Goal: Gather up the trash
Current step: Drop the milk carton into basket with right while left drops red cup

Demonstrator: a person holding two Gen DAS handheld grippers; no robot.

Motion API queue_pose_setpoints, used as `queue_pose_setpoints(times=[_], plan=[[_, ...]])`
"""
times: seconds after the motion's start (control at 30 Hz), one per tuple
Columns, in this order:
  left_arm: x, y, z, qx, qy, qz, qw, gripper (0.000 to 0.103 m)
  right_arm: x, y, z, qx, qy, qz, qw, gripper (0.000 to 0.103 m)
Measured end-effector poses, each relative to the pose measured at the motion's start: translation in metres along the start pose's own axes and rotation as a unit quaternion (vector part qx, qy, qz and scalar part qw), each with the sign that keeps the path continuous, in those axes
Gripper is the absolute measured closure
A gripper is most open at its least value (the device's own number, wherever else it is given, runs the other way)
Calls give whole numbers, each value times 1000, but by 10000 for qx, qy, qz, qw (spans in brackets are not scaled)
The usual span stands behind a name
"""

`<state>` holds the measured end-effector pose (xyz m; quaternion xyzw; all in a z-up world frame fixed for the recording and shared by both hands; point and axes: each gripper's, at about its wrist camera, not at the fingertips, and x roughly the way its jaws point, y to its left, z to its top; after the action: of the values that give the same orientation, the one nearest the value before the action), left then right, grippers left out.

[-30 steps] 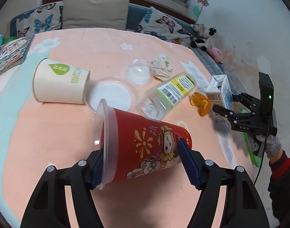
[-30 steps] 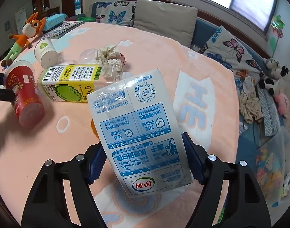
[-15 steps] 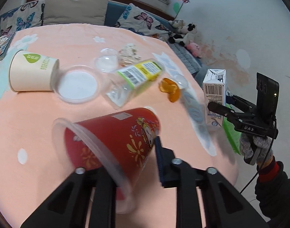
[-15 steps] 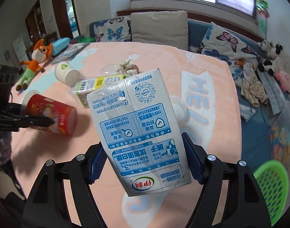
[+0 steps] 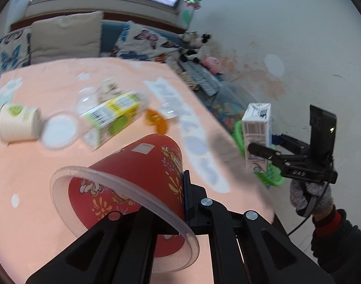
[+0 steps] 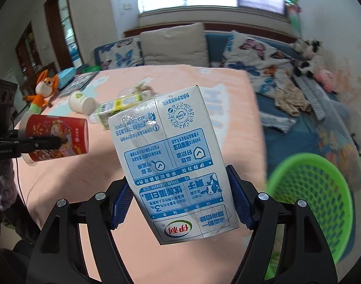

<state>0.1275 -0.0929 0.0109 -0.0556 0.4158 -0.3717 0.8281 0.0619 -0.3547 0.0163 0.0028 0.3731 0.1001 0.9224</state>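
Observation:
My left gripper [image 5: 156, 203] is shut on a red paper cup [image 5: 138, 184] with a clear lid, held tilted above the peach table [image 5: 38, 170]. The cup also shows in the right wrist view [image 6: 59, 139]. My right gripper [image 6: 180, 203] is shut on a white and blue milk carton [image 6: 175, 163], held in the air past the table's right edge. The carton also shows in the left wrist view [image 5: 257, 135]. A green mesh basket [image 6: 317, 198] stands low beside the table, to the right of the carton.
On the table lie a white paper cup [image 5: 17, 123], a clear round lid [image 5: 58, 131], a yellow-green carton [image 5: 114, 116], an orange wrapper [image 5: 155, 122] and crumpled paper [image 5: 109, 87]. A sofa with cushions [image 6: 175, 45] is behind the table.
Both grippers have lifted and swung to the right with their loads. The milk carton has moved off the table's edge, and the green basket has come closer in the right wrist view.

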Motion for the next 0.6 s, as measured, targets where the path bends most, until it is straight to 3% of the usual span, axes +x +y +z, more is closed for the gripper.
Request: queue_pose_setpoints(times=[0.37,0.6], plan=[[39,-88,41,816,81,-504,9954,101,-49,-106,-46,988,-69,-1050,9895,30],[76,-137,55,1187,337,-670,9901,101,-43,-163,-85,1722,90,-1284,9766,30]])
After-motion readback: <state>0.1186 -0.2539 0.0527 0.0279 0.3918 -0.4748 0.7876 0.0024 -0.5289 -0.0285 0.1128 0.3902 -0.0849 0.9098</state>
